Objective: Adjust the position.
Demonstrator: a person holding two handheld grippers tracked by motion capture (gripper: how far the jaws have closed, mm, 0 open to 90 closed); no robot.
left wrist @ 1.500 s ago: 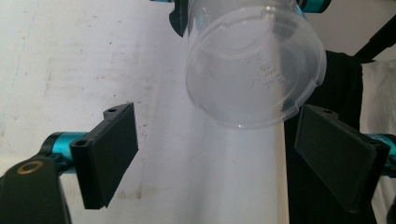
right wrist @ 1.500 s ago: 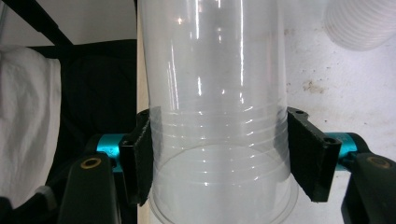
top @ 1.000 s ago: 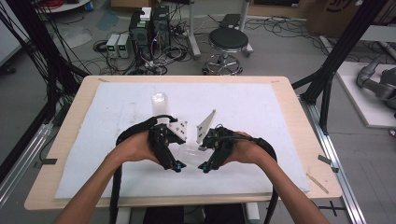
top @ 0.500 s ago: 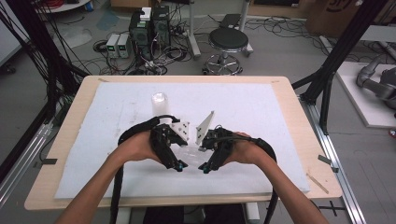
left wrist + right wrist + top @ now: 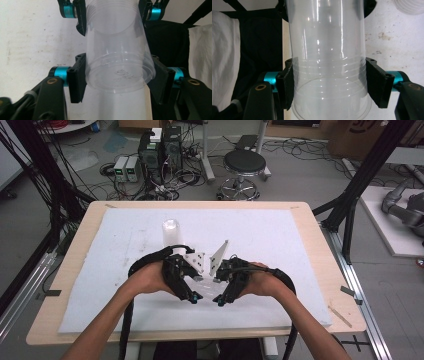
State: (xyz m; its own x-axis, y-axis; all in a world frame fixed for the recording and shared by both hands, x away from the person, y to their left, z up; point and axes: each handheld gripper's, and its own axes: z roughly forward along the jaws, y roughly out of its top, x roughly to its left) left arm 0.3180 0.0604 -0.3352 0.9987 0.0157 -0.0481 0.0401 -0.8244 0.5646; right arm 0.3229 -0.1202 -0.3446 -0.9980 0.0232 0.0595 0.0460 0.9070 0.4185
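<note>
Toward the counter's point(image 5: 300, 220) left-rear part, on the white mat point(image 5: 120, 250) that covers most of it, a second clear cup point(image 5: 171, 233) stands upright, well apart from the near edge and just behind the left tool's grey plate.

The left tool point(image 5: 192, 297) is held in the person's left hand point(image 5: 148, 279) near the middle of the counter, a little toward the near edge. In the left gripper view its two black jaws are clamped on the clear plastic cup point(image 5: 117, 57), one pad on each side of the cup's closed base end, touching the wall. The cup runs away from this tool toward the other one, whose jaws grip it at the top of that view.

The clear plastic cup point(image 5: 207, 287) lies roughly level between the two tools, lifted off the mat as far as can be told, and it looks faint in the high view.

The right tool point(image 5: 220, 301) sits in the right hand point(image 5: 262, 282), just right of the left tool, tips angled toward it. In the right gripper view its jaws are clamped on the same cup point(image 5: 327, 62), pads pressed against the ribbed band near the open rim. Cables trail from both tools back past the forearms to the near edge.
</note>
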